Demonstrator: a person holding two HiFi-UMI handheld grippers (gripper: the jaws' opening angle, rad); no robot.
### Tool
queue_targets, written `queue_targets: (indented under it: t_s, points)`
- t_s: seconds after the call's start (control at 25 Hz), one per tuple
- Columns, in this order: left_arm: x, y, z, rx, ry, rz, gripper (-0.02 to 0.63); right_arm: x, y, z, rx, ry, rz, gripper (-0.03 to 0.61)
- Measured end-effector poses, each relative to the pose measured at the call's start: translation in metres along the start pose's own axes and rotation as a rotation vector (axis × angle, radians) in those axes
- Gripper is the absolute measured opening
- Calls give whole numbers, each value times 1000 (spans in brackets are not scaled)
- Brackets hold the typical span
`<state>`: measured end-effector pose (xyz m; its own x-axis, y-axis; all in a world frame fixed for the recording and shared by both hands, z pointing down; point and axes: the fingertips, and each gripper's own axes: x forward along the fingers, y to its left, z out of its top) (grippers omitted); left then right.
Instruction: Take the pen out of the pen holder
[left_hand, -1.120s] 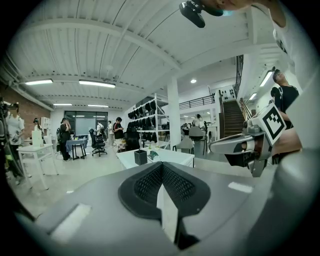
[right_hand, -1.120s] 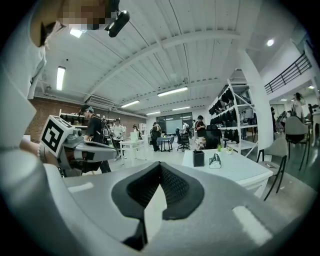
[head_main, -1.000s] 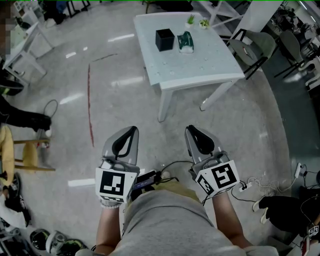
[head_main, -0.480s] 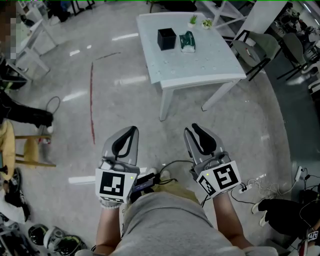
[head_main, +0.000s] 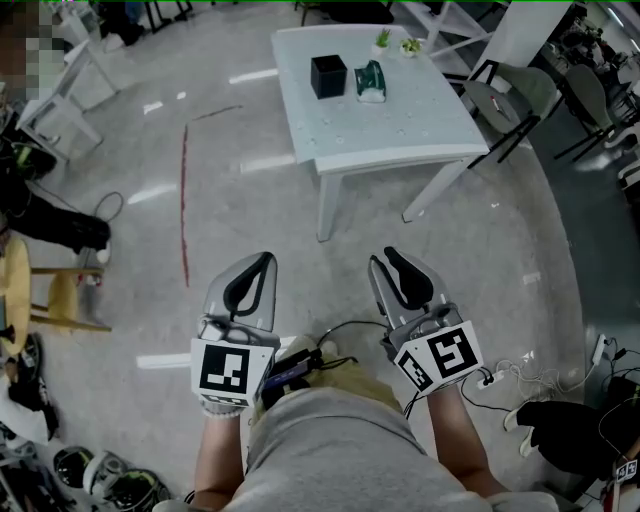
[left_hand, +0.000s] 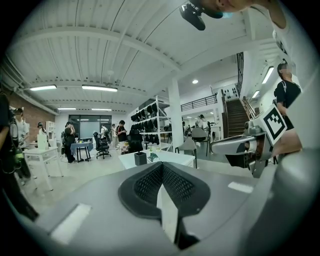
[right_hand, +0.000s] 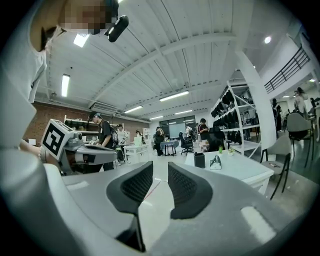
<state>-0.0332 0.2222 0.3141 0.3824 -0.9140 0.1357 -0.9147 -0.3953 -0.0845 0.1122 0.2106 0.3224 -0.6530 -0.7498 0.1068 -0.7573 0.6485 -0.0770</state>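
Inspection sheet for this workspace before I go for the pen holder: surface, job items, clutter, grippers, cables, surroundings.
Surface: white table, ahead of both grippers, not yet reached.
Job's things: black pen holder upright near the far edge; pen too small to make out.
Clutter: green item beside the holder; two small potted plants behind it.
Grippers: left gripper jaws together, empty; right gripper jaws apart, nothing between.
Cables: black cable between the grippers; white cables on the floor at right.
Surroundings: chair right of the table, wooden stool at left, red line on the floor.
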Motion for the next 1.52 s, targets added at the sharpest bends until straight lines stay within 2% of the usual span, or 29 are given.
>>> queue_targets:
  t_s: [0.4,0.76,1.0,1.16,1.52]
  points:
    - [10,-19,-5,9,-12,-13,15,-16,-14,-2,-16,-14,-23,98]
    - [31,-17,-4,17,-14,-50,15,-8,-25,-6,-11,-5,-57,101]
    - [67,-10,3,25,-38,-92,15,12,-50,-7,5,-4,-91,101]
    - [92,3,2,25,-22,-111,15,35,-68,-4,3,6,-107,101]
    - [150,42,7,20,-13,-123,15,98,-97,6,11,21,-98,101]
